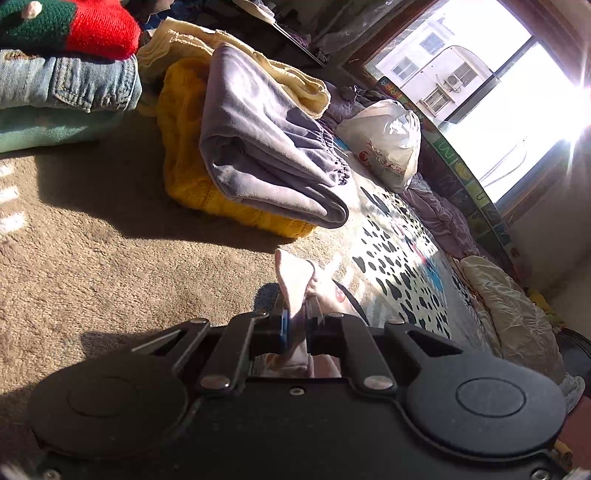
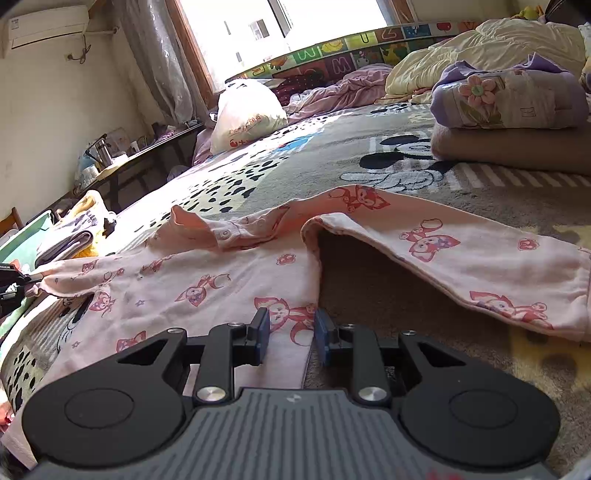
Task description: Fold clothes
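Right wrist view shows the pink shirt (image 2: 207,273), printed with red cartoon foxes, spread flat on the patterned bed blanket (image 2: 303,155), collar toward the window and 1 sleeve angled out to the right. The right gripper (image 2: 289,330) hovers over the shirt's lower hem edge, its blue-padded fingers (image 2: 263,328) spread apart and holding nothing. At the left edge of this view the shirt's other sleeve runs toward a dark gripper part.

From the left wrist view, the left gripper (image 1: 297,326) is clenched on a bunched end of the pink shirt (image 1: 295,280), which pokes up between its closed pads above a tan fleece blanket (image 1: 103,258).

Just beyond lies a folded grey garment (image 1: 266,140) on top of a yellow knit (image 1: 184,155), with a folded stack of denim (image 1: 70,85) and a red-and-green sweater (image 1: 74,26) farther left. A white plastic bag (image 2: 247,114) sits near the window.
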Tool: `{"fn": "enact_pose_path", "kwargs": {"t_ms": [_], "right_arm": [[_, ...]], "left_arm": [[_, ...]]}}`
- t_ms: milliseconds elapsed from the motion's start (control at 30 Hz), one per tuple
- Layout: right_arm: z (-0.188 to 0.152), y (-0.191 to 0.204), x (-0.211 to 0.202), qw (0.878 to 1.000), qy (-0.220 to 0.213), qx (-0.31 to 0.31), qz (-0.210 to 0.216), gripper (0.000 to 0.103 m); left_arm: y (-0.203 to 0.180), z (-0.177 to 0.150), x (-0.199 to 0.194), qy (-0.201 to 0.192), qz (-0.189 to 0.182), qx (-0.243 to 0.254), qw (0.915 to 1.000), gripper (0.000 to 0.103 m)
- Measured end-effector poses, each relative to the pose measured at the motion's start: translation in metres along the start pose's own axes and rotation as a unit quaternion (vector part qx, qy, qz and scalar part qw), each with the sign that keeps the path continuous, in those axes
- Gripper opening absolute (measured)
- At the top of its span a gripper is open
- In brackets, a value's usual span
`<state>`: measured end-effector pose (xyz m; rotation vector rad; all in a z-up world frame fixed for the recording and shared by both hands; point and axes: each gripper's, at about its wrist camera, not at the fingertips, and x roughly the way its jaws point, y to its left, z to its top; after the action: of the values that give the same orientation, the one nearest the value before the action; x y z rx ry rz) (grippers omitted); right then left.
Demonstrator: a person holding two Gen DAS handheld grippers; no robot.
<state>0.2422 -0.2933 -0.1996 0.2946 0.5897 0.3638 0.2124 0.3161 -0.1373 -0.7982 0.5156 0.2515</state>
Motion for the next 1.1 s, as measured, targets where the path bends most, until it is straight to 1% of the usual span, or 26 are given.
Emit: {"fn": "enact_pose_path", "kwargs": {"t_ms": [167,233,333,367,400,467,500,567,600,633,667,700,733,767,833,867,900,933,967,1000,1067,1100], "right_arm": [[0.000,-0.001,0.000,1.000,0.000,0.003,0.001,0.028],[0.000,-0.002,0.000,1.000,0.000,0.004,0.002,0.028],[0.000,-0.003,0.001,1.000,-0.001,0.007,0.003,0.028],[0.000,-0.004,0.001,1.000,-0.001,0.007,0.004,0.028],[0.000,-0.004,0.001,1.000,-0.001,0.008,0.004,0.028],[0.000,-0.005,0.002,1.000,-0.002,0.010,0.005,0.028],[0.000,-0.005,0.002,1.000,-0.002,0.011,0.006,0.028],[0.000,-0.005,0.002,1.000,-0.002,0.012,0.007,0.028],[0.000,-0.005,0.002,1.000,-0.003,0.012,0.007,0.028],[0.000,-0.005,0.002,1.000,-0.003,0.013,0.007,0.028],[0.000,-0.005,0.001,1.000,-0.004,0.013,0.007,0.028],[0.001,-0.005,0.001,1.000,-0.005,0.013,0.006,0.028],[0.001,-0.005,-0.001,1.000,-0.010,0.013,0.005,0.028],[0.001,-0.005,-0.003,1.000,-0.015,0.015,0.005,0.028],[0.003,-0.010,-0.014,0.999,-0.035,0.033,0.005,0.028],[0.005,-0.015,-0.021,0.998,-0.049,0.050,0.005,0.028],[0.006,-0.023,-0.032,0.995,-0.068,0.076,0.003,0.028],[0.007,-0.032,-0.043,0.990,-0.088,0.107,-0.001,0.028],[0.007,-0.043,-0.055,0.984,-0.111,0.138,-0.010,0.028],[0.007,-0.054,-0.068,0.976,-0.134,0.169,-0.020,0.029],[0.005,-0.076,-0.090,0.959,-0.175,0.216,-0.060,0.031],[0.003,-0.086,-0.099,0.950,-0.187,0.237,-0.085,0.031]], "left_arm": [[0.006,0.001,0.008,0.006,0.054,-0.008,0.9985,0.008],[0.010,0.001,0.007,-0.003,0.096,-0.013,0.9953,0.008],[0.009,-0.001,-0.001,-0.019,0.103,-0.012,0.9945,0.010],[0.007,-0.003,-0.002,-0.020,0.101,-0.013,0.9946,0.017],[0.005,-0.007,-0.004,-0.018,0.094,-0.013,0.9953,0.028],[-0.001,-0.015,-0.005,-0.013,0.088,-0.010,0.9960,0.036],[-0.005,-0.019,-0.006,-0.014,0.089,-0.001,0.9959,0.037],[-0.017,-0.026,-0.009,-0.032,0.095,0.032,0.9945,0.037],[-0.024,-0.029,-0.012,-0.047,0.086,0.050,0.9940,0.037],[-0.032,-0.032,-0.014,-0.056,0.066,0.065,0.9941,0.037],[-0.039,-0.036,-0.013,-0.053,0.044,0.078,0.9946,0.037],[-0.045,-0.041,-0.009,-0.039,0.031,0.088,0.9948,0.038],[-0.049,-0.046,-0.001,-0.015,0.034,0.097,0.9946,0.041],[-0.051,-0.052,0.008,0.005,0.046,0.107,0.9932,0.045],[-0.057,-0.065,0.023,0.017,0.069,0.127,0.9894,0.045],[-0.062,-0.065,0.021,0.012,0.070,0.128,0.9892,0.044],[-0.068,-0.066,0.019,0.007,0.071,0.129,0.9890,0.045],[-0.073,-0.066,0.017,0.003,0.063,0.125,0.9901,0.045],[-0.075,-0.067,0.017,0.002,0.053,0.118,0.9916,0.045],[-0.077,-0.069,0.019,0.003,0.052,0.113,0.9923,0.045],[-0.081,-0.073,0.024,0.007,0.049,0.107,0.9930,0.045],[-0.083,-0.075,0.026,0.009,0.048,0.104,0.9934,0.045]]}}
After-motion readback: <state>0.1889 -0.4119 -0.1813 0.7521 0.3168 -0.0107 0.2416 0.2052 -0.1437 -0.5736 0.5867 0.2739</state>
